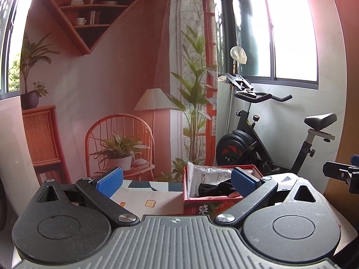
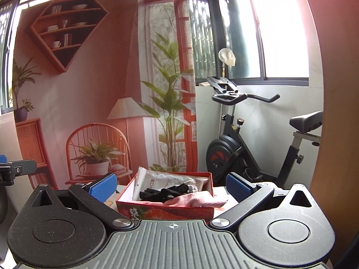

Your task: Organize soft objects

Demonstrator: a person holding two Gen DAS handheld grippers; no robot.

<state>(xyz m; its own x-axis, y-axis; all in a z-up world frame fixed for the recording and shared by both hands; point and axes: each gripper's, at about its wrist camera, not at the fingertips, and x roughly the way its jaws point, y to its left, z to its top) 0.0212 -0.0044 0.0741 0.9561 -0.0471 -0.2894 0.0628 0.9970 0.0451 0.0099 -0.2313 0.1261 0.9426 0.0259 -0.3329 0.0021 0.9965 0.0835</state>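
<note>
A red box (image 2: 166, 210) stands on the table, straight ahead in the right wrist view and ahead to the right in the left wrist view (image 1: 202, 208). In it lie a white plastic packet (image 2: 154, 183), a black glove-like item (image 2: 166, 192) and a pink cloth (image 2: 193, 201) that hangs over the near rim. My right gripper (image 2: 172, 187) is open and empty, raised just before the box. My left gripper (image 1: 177, 180) is open and empty, to the left of the box. The right gripper's edge shows at the far right of the left wrist view (image 1: 343, 174).
The table wears a patterned cloth (image 1: 148, 199) with toast and block prints. Behind it hangs a printed backdrop (image 1: 112, 78) of a room. An exercise bike (image 2: 258, 148) stands at the back right below windows. A curved wooden panel (image 2: 336, 112) is at the right.
</note>
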